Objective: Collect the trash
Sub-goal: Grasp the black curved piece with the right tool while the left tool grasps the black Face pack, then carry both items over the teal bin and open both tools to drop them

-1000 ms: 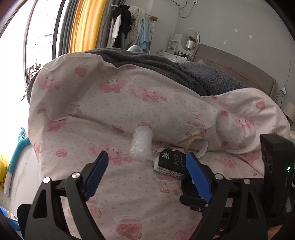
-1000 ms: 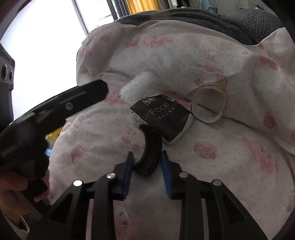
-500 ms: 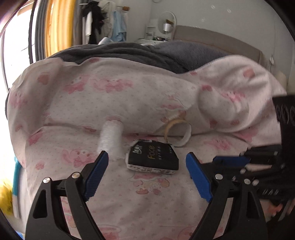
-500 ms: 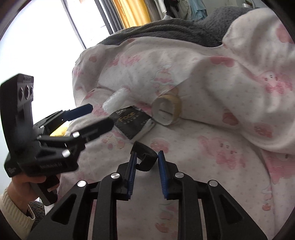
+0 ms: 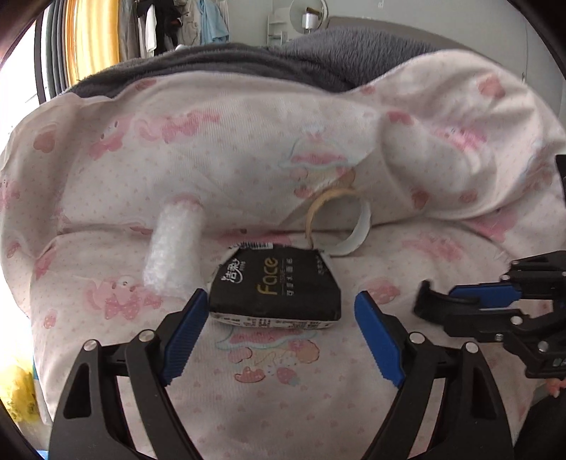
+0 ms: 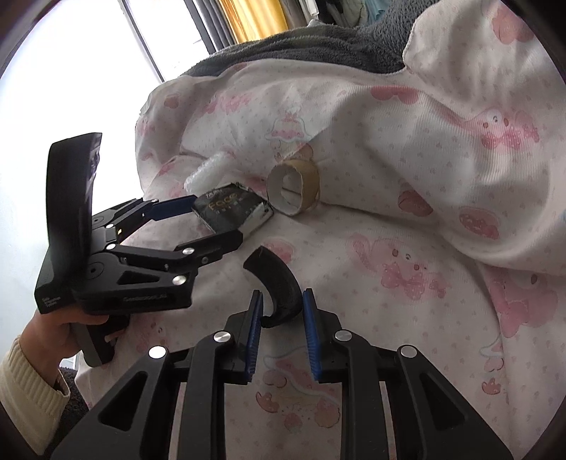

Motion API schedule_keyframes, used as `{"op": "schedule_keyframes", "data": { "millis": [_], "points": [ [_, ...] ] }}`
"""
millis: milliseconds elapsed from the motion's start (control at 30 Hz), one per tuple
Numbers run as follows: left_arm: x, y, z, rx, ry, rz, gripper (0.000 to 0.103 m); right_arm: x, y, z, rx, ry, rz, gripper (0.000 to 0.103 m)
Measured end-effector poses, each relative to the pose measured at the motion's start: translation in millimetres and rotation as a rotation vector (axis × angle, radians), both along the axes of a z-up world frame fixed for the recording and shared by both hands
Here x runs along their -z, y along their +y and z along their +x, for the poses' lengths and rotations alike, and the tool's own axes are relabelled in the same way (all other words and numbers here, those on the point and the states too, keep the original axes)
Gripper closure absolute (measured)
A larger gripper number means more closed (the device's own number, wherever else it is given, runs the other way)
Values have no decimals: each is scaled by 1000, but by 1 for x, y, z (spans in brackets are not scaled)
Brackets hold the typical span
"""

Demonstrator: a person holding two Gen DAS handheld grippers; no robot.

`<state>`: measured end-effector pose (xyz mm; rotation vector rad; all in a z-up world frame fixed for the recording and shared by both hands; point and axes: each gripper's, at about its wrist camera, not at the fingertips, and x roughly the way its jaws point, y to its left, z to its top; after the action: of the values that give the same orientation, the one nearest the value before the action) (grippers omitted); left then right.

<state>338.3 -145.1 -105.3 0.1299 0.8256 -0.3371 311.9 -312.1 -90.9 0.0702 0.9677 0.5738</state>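
Observation:
A black tissue pack (image 5: 276, 293) marked "Face" lies on the pink-print quilt (image 5: 283, 389). My left gripper (image 5: 279, 308) straddles its near end. Its jaws are closing, with the pack between the tips, and the blue pads (image 5: 184, 336) stand clear of its sides. A bubble-wrap roll (image 5: 173, 254) lies to the left of the pack and a cardboard tape core (image 5: 339, 223) behind it. My right gripper (image 6: 281, 297) is shut on a black curved plastic piece (image 6: 276, 279), held above the quilt to the right of the pack (image 6: 230, 208). The left gripper (image 6: 214, 221) shows there too.
A raised fold of the quilt (image 5: 442, 148) rises behind the trash, with a grey blanket (image 5: 247, 67) beyond it. A bright window (image 6: 88, 70) and yellow curtain (image 6: 254, 17) are at the far left. A hand (image 6: 53, 325) in a cream sleeve holds the left gripper.
The left gripper has come forward and down until its tips flank the tissue pack. The right gripper has drawn back and to the right, carrying the black curved piece.

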Motion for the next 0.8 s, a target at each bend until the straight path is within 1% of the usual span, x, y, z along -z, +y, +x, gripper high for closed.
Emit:
{"op": "schedule_keyframes", "data": {
  "millis": [100,167,300,433,567,633,733,800],
  "points": [
    [5,-2,3,-7,9,19,22,6,-2,-1,-14,27,-4,80],
    [6,-1,4,-11,9,18,29,10,0,-1,-29,46,-11,80],
    [4,2,1,1,0,2,31,12,3,-2,-42,52,-27,81],
    [-4,-1,-5,17,-38,-6,32,8,7,-1,-34,38,-22,82],
    [-18,10,-14,4,-81,-58,32,1,14,-1,-34,6,-45,83],
    [-25,18,-21,-16,-101,-94,32,-3,21,-1,-35,-18,-71,84],
    [-34,33,-32,-40,-129,-157,32,-8,29,0,-38,-37,-81,84],
    [-40,42,-38,-56,-146,-175,32,-9,35,2,-36,-46,-84,84]
  ]
}}
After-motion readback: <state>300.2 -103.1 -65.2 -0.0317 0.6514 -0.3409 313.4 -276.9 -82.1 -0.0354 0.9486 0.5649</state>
